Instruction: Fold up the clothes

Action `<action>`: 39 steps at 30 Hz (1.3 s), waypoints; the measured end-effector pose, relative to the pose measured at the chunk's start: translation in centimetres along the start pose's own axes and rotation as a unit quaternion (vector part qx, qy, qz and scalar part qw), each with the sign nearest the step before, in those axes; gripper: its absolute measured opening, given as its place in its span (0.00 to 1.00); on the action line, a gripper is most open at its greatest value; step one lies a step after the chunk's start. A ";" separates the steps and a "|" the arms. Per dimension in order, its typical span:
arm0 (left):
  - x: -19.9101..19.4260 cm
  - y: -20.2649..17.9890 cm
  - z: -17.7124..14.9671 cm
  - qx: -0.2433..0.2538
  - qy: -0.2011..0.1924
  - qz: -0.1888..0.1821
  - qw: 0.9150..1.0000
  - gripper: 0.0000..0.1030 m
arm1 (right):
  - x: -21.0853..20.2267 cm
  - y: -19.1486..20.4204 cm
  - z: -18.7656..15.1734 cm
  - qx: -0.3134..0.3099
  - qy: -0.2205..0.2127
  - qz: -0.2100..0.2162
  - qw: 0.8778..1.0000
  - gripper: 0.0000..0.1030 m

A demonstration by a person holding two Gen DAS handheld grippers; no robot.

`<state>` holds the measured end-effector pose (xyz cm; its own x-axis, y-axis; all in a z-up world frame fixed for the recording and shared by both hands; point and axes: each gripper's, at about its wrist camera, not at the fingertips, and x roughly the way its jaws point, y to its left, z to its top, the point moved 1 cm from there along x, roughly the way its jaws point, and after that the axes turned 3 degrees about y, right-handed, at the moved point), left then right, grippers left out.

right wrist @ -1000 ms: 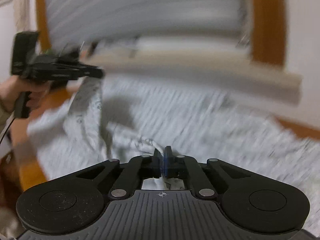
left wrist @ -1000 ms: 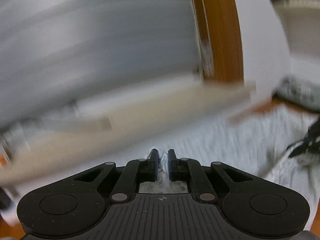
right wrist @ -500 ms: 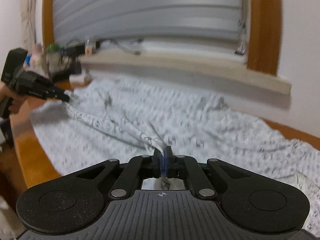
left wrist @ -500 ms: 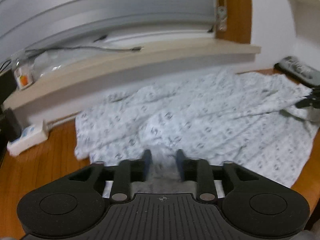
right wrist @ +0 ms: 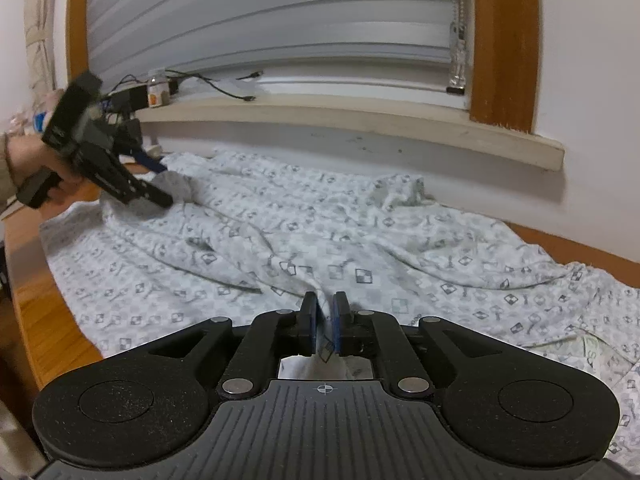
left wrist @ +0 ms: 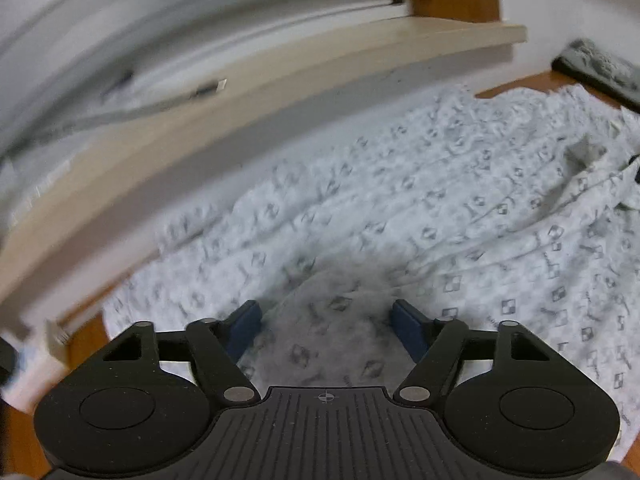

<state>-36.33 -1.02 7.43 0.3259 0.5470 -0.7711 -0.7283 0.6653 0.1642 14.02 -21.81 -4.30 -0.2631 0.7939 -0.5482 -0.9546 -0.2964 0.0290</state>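
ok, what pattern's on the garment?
Small grey diamond checks on white garment; right wrist view shows it best.

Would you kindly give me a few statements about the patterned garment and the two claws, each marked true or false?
1. The left claw stands open above the patterned garment. True; its jaws have just been opening, with nothing pinched between them.
2. The right claw is wide open and holds nothing. False; it is nearly shut, with a fold of the garment between its pads.
3. The garment lies neatly folded in a small square. False; it is spread out and creased on the wooden table.
4. A window sill runs behind the garment. True.
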 end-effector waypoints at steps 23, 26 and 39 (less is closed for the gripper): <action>-9.4 3.6 -12.0 -0.070 -0.130 0.084 0.985 0.30 | -3.7 0.4 -2.6 -0.036 0.008 0.039 0.999 0.15; -10.4 5.1 -12.3 -0.103 -0.131 0.087 0.982 0.38 | -4.2 0.3 -2.0 -0.028 0.000 0.038 0.999 0.27; -5.7 4.5 -9.7 -0.207 -0.093 0.007 0.974 0.58 | -4.9 -1.3 -1.9 0.003 -0.037 0.009 0.999 0.49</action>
<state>-47.29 -6.05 6.63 0.3892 0.6634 -0.6391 -0.9017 0.4163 -0.1170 16.85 -26.35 -3.26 -0.2900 0.8250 -0.4851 -0.9502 -0.3085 0.0434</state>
